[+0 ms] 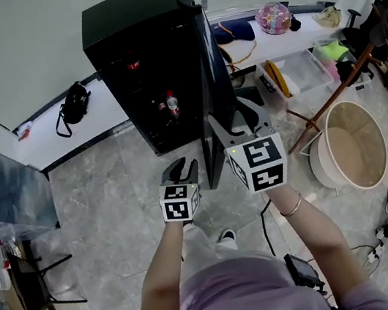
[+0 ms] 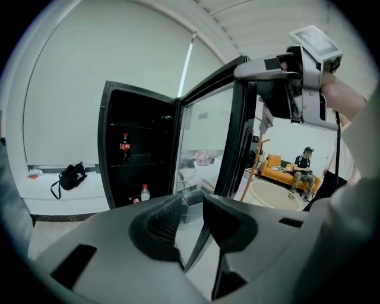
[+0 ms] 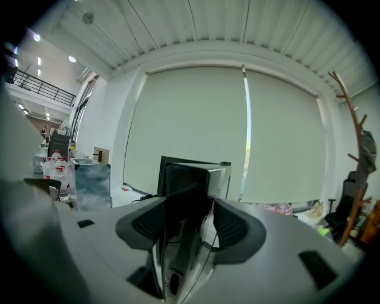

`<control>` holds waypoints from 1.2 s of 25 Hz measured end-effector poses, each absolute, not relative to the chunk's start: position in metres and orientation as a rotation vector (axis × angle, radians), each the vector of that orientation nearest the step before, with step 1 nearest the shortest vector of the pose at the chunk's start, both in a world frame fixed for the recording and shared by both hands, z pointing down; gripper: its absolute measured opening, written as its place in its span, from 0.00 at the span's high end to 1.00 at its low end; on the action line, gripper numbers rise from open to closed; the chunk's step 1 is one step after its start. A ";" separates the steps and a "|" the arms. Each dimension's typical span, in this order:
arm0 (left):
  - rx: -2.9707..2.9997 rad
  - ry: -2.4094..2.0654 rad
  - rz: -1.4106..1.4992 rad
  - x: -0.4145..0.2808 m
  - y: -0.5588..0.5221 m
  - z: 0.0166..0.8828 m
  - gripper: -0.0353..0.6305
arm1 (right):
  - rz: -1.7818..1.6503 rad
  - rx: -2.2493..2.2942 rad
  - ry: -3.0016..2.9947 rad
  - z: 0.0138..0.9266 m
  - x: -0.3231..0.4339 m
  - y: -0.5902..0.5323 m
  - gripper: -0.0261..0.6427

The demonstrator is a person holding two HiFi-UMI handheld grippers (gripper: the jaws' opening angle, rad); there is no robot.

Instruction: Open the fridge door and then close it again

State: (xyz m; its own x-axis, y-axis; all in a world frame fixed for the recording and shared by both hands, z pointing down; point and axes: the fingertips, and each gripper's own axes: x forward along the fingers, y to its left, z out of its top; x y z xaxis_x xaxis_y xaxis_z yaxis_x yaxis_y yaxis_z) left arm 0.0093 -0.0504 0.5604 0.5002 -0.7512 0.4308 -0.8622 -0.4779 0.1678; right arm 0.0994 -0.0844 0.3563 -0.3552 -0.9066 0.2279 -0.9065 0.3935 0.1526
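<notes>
The black fridge (image 1: pixel 141 63) stands against the wall with its glass door (image 1: pixel 213 88) swung wide open, seen edge-on in the head view. Bottles (image 1: pixel 172 104) sit on its shelves. My right gripper (image 1: pixel 236 117) is at the door's free edge. In the right gripper view the dark door edge (image 3: pixel 190 184) fills the gap in my right gripper (image 3: pixel 187 222), with both pads against it. My left gripper (image 1: pixel 183 167) hangs left of the door, low in front of the cabinet, open and empty. From the left gripper (image 2: pixel 191 217) I see the interior (image 2: pixel 136 148) and the door (image 2: pixel 205 136).
A black bag (image 1: pixel 73 103) lies on the white ledge to the fridge's left. Right of the door are a clear storage box (image 1: pixel 298 73), a round wooden tub (image 1: pixel 352 145) and a coat stand's legs (image 1: pixel 332 96). A cable (image 1: pixel 265 220) runs over the floor. A chair (image 1: pixel 18 211) stands at left.
</notes>
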 end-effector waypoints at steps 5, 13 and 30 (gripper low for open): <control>2.415 -1.332 0.406 0.023 -0.055 0.550 0.79 | 0.006 1.624 -2.373 0.356 0.130 -0.080 0.61; 2.459 -1.306 0.352 0.056 -0.059 0.530 0.79 | 0.026 1.688 -2.340 0.356 0.175 -0.077 0.64; 2.465 -1.347 0.233 0.091 -0.074 0.490 0.85 | 0.034 1.779 -2.290 0.354 0.240 -0.082 0.64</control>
